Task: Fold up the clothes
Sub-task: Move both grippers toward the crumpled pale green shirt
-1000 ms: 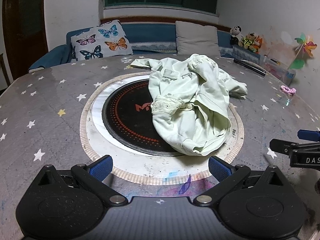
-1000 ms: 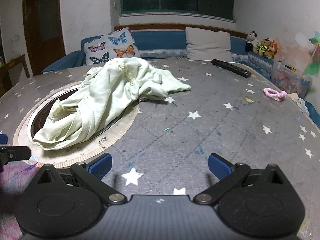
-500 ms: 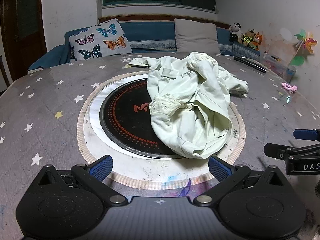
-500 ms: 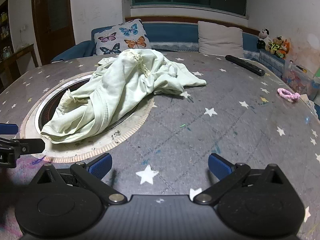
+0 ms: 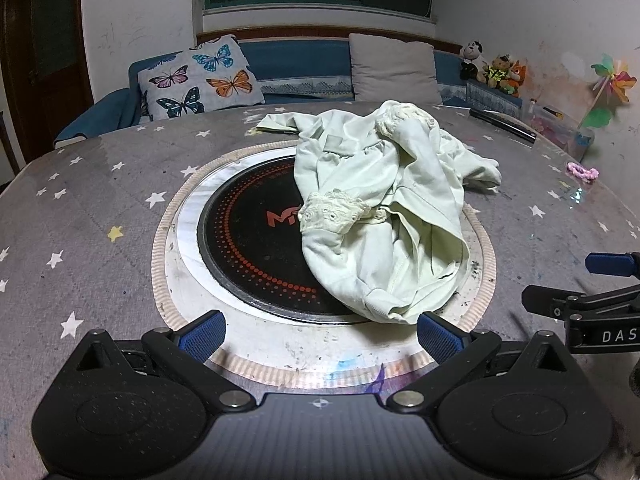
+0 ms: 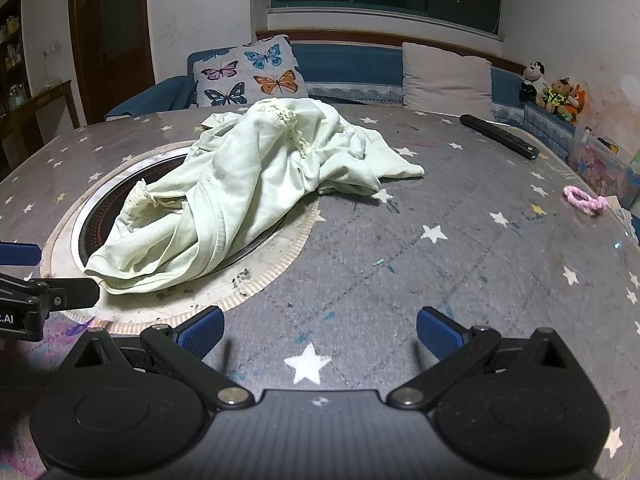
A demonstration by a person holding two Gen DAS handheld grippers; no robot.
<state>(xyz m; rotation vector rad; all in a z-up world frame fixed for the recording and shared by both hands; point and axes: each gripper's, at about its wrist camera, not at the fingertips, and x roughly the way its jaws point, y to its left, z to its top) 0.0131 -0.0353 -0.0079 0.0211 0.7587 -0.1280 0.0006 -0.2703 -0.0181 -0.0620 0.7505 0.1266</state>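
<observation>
One crumpled pale-green garment (image 5: 384,216) lies on the table (image 5: 80,208); both grippers' jaws gape wide, empty.

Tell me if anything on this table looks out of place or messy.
The pale green garment lies crumpled, half over the round black cooktop set in the table. Dark crumbs are scattered on the cooktop's pale surround near its hem. Both tongs are open and empty.
</observation>
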